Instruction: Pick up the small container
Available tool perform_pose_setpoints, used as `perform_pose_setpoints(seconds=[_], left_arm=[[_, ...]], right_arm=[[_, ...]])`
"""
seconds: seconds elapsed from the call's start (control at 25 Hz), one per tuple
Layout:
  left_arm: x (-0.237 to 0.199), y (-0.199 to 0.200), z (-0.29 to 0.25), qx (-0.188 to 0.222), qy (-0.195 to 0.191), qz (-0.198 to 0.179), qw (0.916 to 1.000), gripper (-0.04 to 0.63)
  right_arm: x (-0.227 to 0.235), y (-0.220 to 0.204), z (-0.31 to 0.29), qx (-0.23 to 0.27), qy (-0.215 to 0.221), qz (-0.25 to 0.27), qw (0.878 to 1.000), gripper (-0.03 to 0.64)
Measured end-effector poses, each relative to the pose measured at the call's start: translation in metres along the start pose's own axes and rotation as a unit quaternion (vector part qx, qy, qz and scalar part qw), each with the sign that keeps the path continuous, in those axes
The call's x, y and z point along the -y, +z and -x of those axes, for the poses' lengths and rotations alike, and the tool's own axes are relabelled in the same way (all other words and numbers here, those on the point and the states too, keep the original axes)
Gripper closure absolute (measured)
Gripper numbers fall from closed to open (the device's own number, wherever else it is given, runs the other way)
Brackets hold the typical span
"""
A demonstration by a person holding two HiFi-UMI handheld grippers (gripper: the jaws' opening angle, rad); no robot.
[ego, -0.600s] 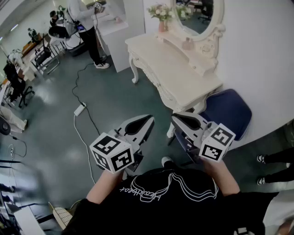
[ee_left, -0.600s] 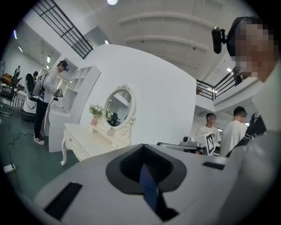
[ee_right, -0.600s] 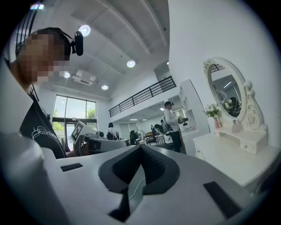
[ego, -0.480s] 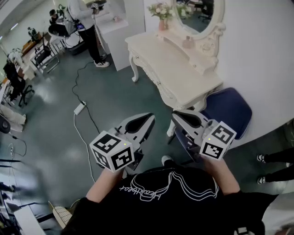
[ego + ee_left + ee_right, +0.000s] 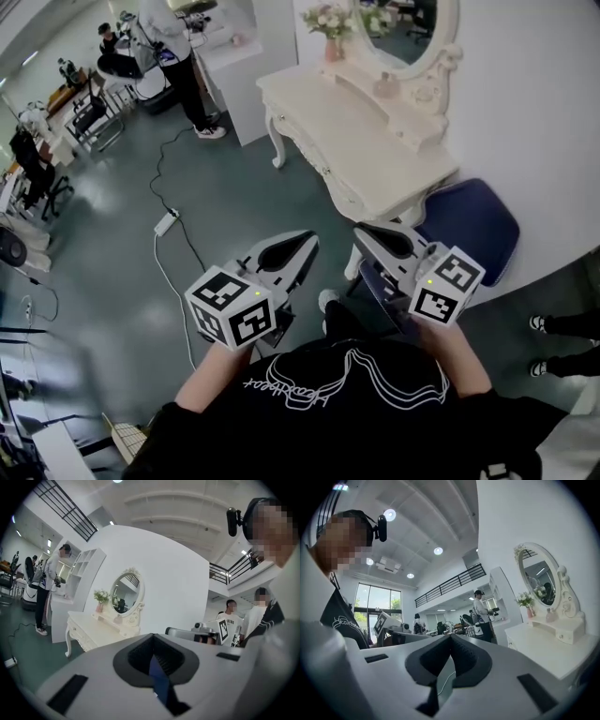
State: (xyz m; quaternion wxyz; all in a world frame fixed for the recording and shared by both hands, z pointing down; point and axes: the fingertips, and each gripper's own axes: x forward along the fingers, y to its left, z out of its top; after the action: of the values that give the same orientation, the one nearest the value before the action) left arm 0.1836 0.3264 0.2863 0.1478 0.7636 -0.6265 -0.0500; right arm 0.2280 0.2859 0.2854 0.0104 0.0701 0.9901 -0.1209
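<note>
A small pink container [image 5: 384,87] stands on the raised shelf of the cream dressing table [image 5: 361,141], below the oval mirror [image 5: 405,28]. It also shows as the small pink container [image 5: 551,616] in the right gripper view. My left gripper [image 5: 307,242] and right gripper [image 5: 362,234] hover side by side at waist height, a good way short of the table, pointing toward it. Both are shut with nothing between the jaws. The left gripper [image 5: 152,637] shows only a thin slit between its pads, and so does the right gripper [image 5: 450,638].
A vase of flowers [image 5: 330,36] stands at the table's far end. A blue chair [image 5: 473,230] sits tucked beside the table, just ahead of my right gripper. A cable with a power strip [image 5: 166,222] lies on the green floor. A person [image 5: 173,47] stands by white shelving at the back left.
Both grippers stay shut and nearly still. My shoe has stepped forward under the grippers, and the view has shifted slightly.
</note>
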Motion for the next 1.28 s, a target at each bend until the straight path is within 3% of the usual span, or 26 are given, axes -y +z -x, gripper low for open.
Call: perform_pose_setpoints(seconds=[0.48,0.96,1.28], left_arm=[[-0.078,0.001,-0.047,-0.004,0.014,0.015,0.9998,0.592],[-0.236,0.039,-0.184,-0.010,0.013,0.045,0.9988,0.592],[-0.303,0.084,-0.284,-0.015,-0.019,0.011,0.9996,0.592]], right_arm=[[0.075,-0.019,-0.060,-0.021,0.021,-0.020,0.999,0.609],[0.261,-0.013,-0.163,-0.055,0.022,-0.056,0.997,0.609],[0.381,0.029,-0.209,-0.031,0.010,-0.055,0.998,0.609]])
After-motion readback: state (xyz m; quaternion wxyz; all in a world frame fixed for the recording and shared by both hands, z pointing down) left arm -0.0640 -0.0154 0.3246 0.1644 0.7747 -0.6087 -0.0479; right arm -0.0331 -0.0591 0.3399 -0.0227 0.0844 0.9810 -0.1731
